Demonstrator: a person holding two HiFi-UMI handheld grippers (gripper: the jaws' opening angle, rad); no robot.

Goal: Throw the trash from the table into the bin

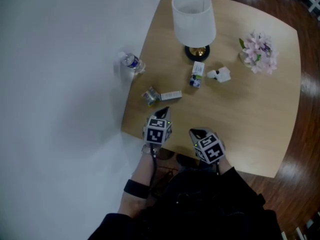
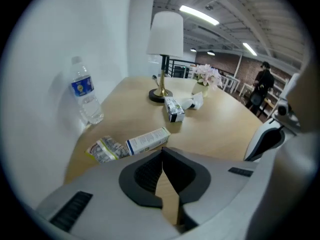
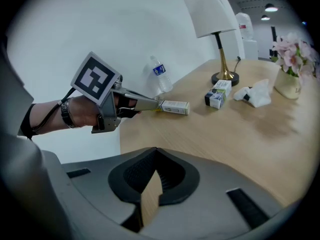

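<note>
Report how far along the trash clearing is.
Nothing looks done: the crumpled wrapper, long box, small carton and tissue all lie on the table, and the water bottle stands at its edge. Nothing is in hand: left gripper and right gripper are shut, empty. All of it is left; no bin shows.

table [image 1: 250, 124]: light wood | lamp shade [image 1: 194, 18]: white | flowers [image 1: 258, 51]: pink | box [image 2: 148, 140]: white, blue band
</note>
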